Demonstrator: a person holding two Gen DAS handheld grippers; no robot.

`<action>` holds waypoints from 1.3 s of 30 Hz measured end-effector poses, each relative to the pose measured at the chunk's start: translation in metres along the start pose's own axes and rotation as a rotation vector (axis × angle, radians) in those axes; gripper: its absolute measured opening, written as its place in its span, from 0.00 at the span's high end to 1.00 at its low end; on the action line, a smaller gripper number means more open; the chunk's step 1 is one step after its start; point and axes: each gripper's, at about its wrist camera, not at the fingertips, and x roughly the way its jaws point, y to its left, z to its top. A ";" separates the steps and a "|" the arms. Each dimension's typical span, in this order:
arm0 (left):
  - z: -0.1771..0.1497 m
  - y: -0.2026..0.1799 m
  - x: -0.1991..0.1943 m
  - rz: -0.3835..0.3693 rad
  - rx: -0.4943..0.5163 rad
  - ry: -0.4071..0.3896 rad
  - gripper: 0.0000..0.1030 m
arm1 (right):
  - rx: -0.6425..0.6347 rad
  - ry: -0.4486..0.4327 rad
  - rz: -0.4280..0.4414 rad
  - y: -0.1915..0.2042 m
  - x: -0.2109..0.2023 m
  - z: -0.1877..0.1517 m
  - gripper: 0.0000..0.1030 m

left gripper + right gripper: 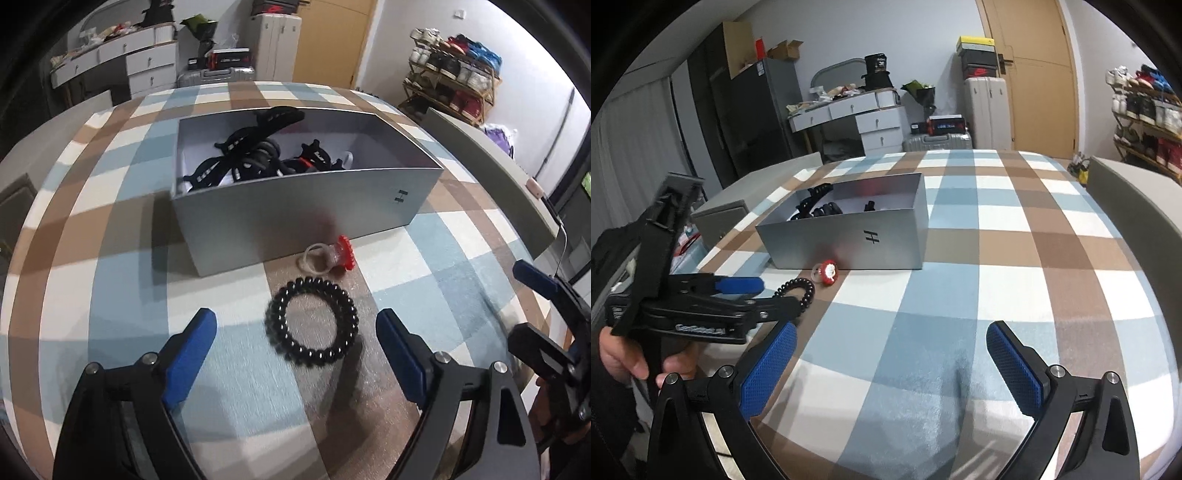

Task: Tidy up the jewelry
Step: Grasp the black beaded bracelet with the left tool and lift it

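Observation:
A black beaded bracelet (pixel 312 322) lies on the checked tablecloth, between the fingers of my open left gripper (pixel 297 321); it also shows in the right wrist view (pixel 801 290). A red ring with a clear band (pixel 330 254) lies just beyond it, against the front wall of the open silver box (pixel 295 206). The box holds several black hair clips (pixel 251 155). My right gripper (pixel 892 332) is open and empty above bare cloth, to the right of the left gripper (pixel 738 291). The ring (pixel 827 272) and box (pixel 849 240) also show in the right wrist view.
The table's checked cloth (pixel 960 295) stretches right of the box. Grey chair backs (pixel 1137 206) stand at the table's right and left edges. A dresser, suitcases, a door and a shoe rack (pixel 454 74) stand behind.

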 end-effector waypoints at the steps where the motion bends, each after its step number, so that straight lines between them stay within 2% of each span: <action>1: 0.001 -0.001 0.001 -0.003 0.013 0.008 0.18 | -0.007 -0.005 -0.005 0.000 0.000 0.000 0.00; 6: 0.002 -0.007 0.005 0.016 0.054 0.034 0.18 | -0.022 -0.015 -0.019 0.002 0.000 -0.001 0.00; 10: -0.001 -0.013 0.007 0.059 0.090 0.046 0.19 | -0.025 -0.009 -0.015 0.002 0.002 -0.002 0.00; 12: -0.002 -0.016 0.007 0.096 0.117 0.051 0.27 | -0.033 -0.010 -0.020 0.002 0.002 -0.002 0.00; 13: -0.002 -0.017 0.006 0.088 0.118 0.051 0.30 | -0.033 -0.012 -0.020 0.002 0.002 -0.002 0.00; 15: -0.002 -0.019 0.004 0.083 0.126 0.052 0.44 | -0.031 -0.018 -0.014 0.001 0.001 -0.003 0.00; 18: -0.001 -0.025 0.004 0.054 0.174 0.061 0.58 | -0.037 -0.024 -0.013 -0.001 -0.002 -0.003 0.00; 23: 0.002 -0.027 0.005 0.059 0.159 0.086 0.64 | -0.056 -0.041 -0.020 -0.005 -0.012 -0.003 0.00; 26: 0.001 -0.029 0.003 0.064 0.148 0.087 0.64 | -0.053 -0.060 -0.025 -0.009 -0.021 -0.004 0.00; 28: -0.001 -0.032 -0.001 0.067 0.159 0.068 0.64 | -0.045 -0.063 -0.026 -0.011 -0.024 -0.005 0.00; 33: -0.003 -0.043 -0.043 0.056 0.197 -0.091 0.64 | -0.031 -0.061 -0.020 -0.016 -0.028 -0.006 0.00; 39: -0.003 -0.029 -0.088 0.034 0.118 -0.207 0.64 | 0.001 -0.053 -0.018 -0.023 -0.029 0.000 0.00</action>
